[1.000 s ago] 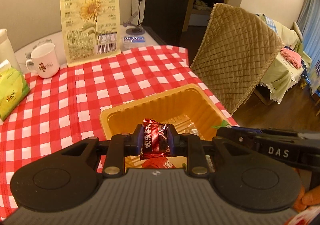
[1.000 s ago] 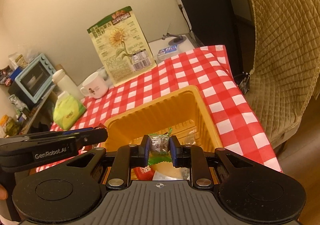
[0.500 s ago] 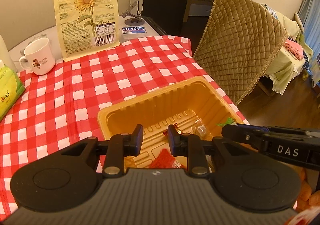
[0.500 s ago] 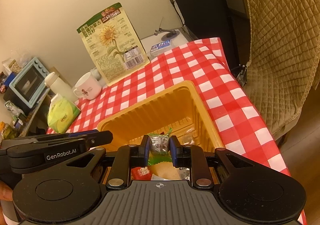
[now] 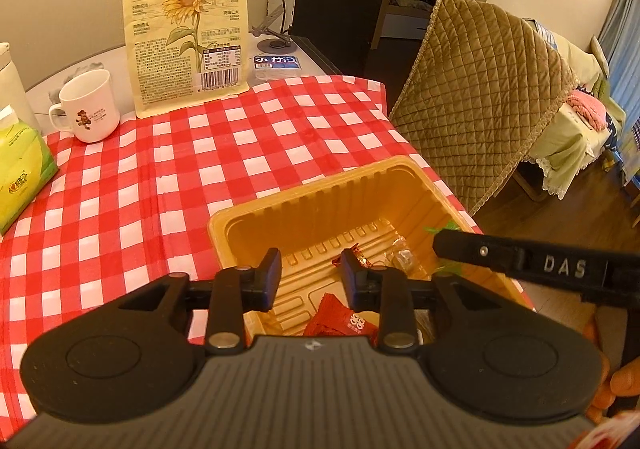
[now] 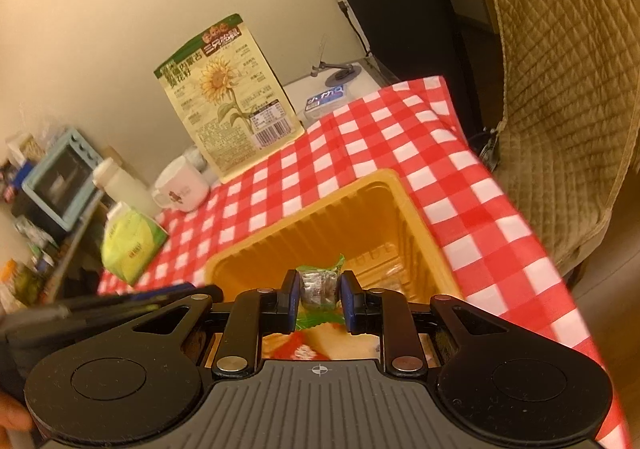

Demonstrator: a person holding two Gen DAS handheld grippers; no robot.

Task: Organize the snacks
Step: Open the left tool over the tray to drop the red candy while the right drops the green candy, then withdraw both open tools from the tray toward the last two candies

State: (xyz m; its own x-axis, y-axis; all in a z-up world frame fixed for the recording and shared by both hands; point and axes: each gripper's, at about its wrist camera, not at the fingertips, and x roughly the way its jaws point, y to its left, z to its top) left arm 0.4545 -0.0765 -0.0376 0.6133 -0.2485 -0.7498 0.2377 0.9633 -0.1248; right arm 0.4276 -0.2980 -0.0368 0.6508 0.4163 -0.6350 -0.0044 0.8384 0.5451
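Observation:
An orange plastic tray [image 5: 312, 193] sits on the red-checked tablecloth [image 5: 120, 209] near the table's right edge. My left gripper [image 5: 310, 277] hovers over the tray's near end with its jaws opening and nothing between them. A red snack packet [image 5: 340, 323] lies in the tray just below it, beside a few wrapped sweets [image 5: 400, 255]. My right gripper [image 6: 319, 295] hangs over the same tray [image 6: 360, 189]. A green-wrapped candy [image 6: 319, 287] is still pinched between its pads while the jaws start opening. The right gripper's black body [image 5: 560, 269] crosses the left wrist view.
A tall sunflower-seed bag [image 5: 186, 21] leans on the wall at the back, with a white mug [image 5: 90, 107] and a green tissue pack [image 5: 20, 177] to its left. A quilted chair [image 5: 480, 97] stands close to the table's right edge. A blue toaster oven [image 6: 60, 177] sits far left.
My left gripper let go of the red packet, which dropped into the tray, and its jaws spread wider. My right gripper's jaws parted slightly around the green candy, and its view tilted.

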